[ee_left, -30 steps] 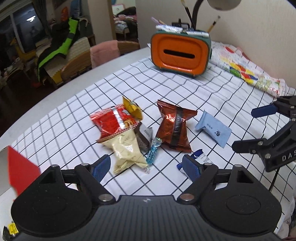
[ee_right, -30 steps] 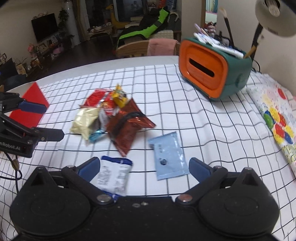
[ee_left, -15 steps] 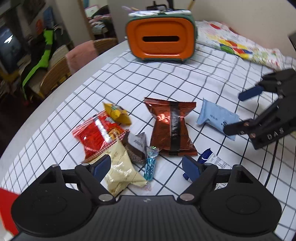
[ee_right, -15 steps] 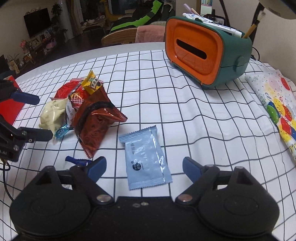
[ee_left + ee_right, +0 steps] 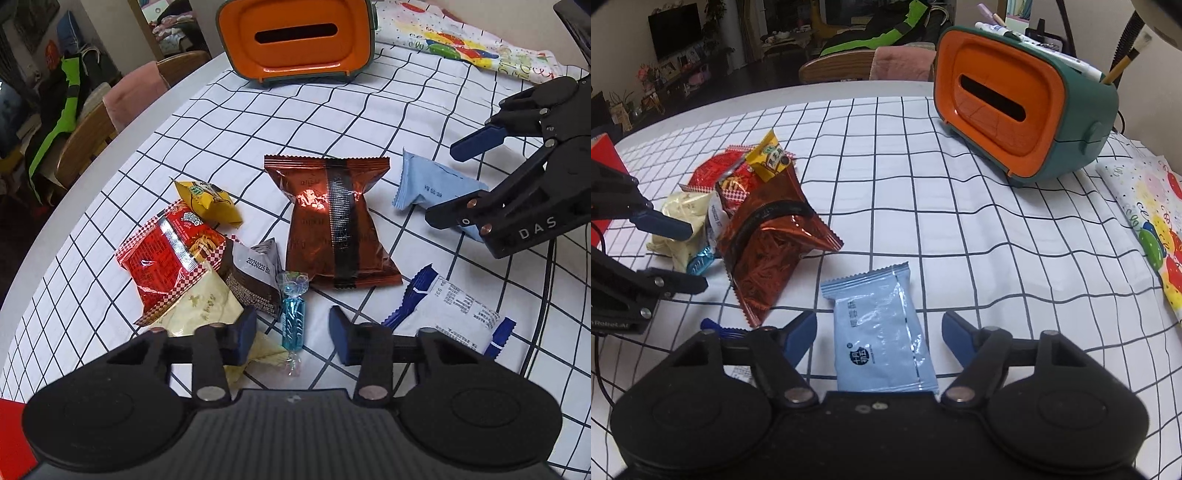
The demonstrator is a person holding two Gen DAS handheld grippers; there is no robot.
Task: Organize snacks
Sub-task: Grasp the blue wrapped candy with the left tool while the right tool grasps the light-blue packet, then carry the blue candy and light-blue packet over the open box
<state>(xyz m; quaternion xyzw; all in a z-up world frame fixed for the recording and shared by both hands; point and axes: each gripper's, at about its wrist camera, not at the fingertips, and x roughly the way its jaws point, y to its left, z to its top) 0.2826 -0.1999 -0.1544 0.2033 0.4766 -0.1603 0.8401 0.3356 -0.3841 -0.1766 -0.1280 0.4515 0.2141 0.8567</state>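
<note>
Snacks on the tabletop, pick step: left gripper fingers closing around the blue candy, right gripper fingers closing around the light-blue packet, neither pinched yet; next, finish closing, then lift

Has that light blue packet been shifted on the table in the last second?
No. The light blue packet lies on the same squares of the checked cloth; only the right gripper came closer.
</note>
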